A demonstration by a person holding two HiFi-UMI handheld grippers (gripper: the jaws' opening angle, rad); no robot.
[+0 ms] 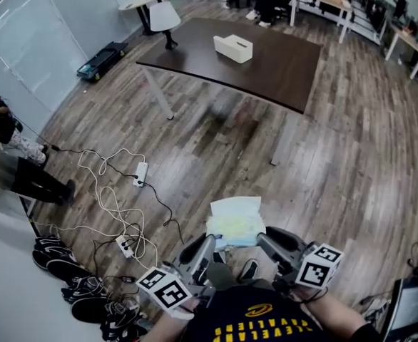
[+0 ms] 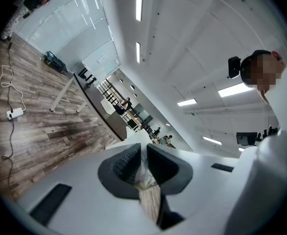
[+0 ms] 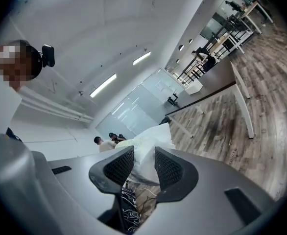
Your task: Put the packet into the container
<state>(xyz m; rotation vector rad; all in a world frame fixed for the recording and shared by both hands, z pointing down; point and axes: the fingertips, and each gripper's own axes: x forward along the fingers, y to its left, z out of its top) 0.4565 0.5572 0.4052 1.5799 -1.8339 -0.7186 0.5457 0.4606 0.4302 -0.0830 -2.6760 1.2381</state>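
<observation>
In the head view, a pale yellow-white packet [image 1: 236,221] hangs low in front of my chest, between the two grippers. My left gripper [image 1: 207,242] is shut on the packet's left edge; in the left gripper view a thin strip of packet [image 2: 144,177] is pinched between the nearly closed jaws of the left gripper [image 2: 143,160]. My right gripper [image 1: 262,237] stands at the packet's right side. In the right gripper view the packet [image 3: 146,143] lies in the wide gap of the right gripper [image 3: 143,163], whose jaws stand open. A white box-like container [image 1: 232,48] sits far off on a dark table [image 1: 280,77].
Wooden floor lies between me and the table. White cables with power strips [image 1: 139,174] trail across the floor at left, with several shoes [image 1: 59,255] near the wall. A person [image 1: 9,162] stands at the left edge. More desks and chairs fill the back.
</observation>
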